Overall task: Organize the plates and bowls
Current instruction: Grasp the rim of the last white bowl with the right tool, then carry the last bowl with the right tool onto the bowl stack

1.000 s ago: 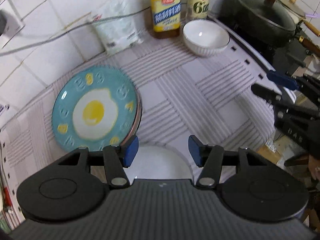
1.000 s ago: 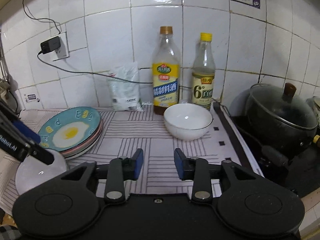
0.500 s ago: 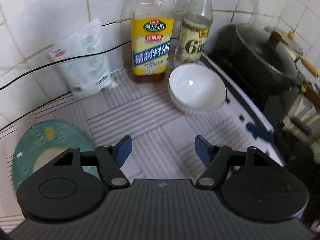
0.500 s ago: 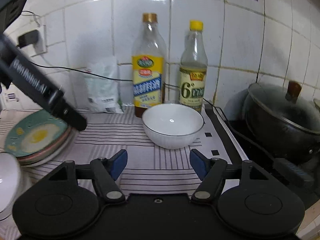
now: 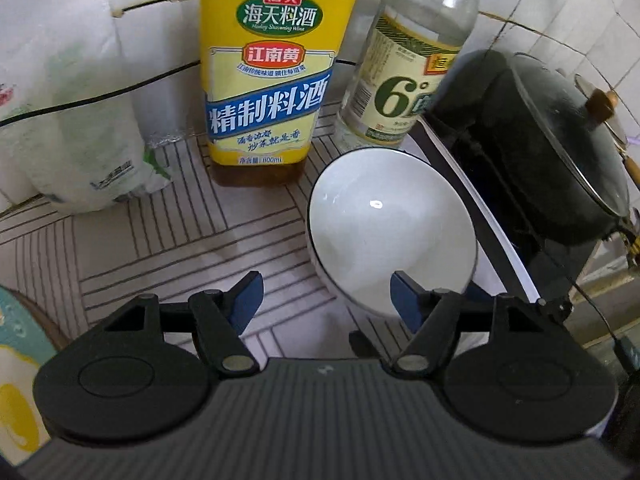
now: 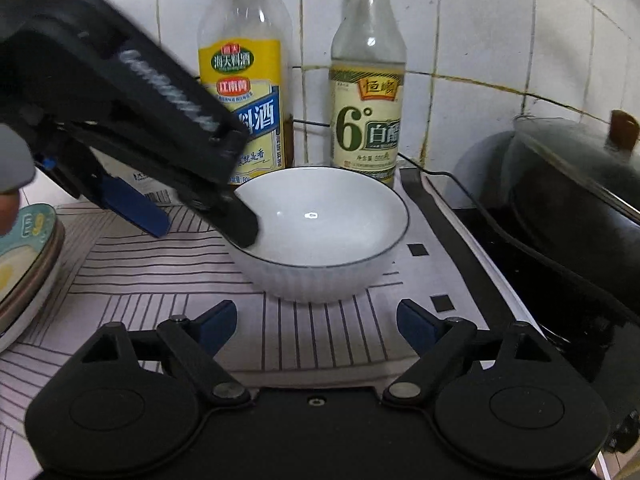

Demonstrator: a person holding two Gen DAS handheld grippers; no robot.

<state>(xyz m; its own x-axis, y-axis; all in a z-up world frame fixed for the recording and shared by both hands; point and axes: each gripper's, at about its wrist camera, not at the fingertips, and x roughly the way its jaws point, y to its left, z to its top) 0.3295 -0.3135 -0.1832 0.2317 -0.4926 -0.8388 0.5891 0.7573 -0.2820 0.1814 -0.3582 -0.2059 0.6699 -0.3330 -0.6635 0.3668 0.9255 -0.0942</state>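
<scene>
While the white bowl [image 6: 320, 232] sits upright on the striped mat [image 6: 168, 280] just in front of the vinegar bottle [image 6: 366, 92] and cooking wine bottle [image 6: 244, 80], the left gripper [image 5: 326, 294] is the nearer one: its jaws are apart and straddle the bowl's left rim, one finger [image 6: 240, 220] inside, the other finger [image 6: 132, 204] outside. Bowl is round, so no long axis; the rim wall is the grab line. Right gripper [image 6: 316, 326] hovers just short of the bowl's near side, jaws apart, holding nothing. Plate stack [image 6: 28, 256] lies well left of the bowl; black pot [image 6: 576, 184] is right of it. Versus a second ago: left gripper has moved from over the plates to the bowl; right gripper has widened and come closer.
</scene>
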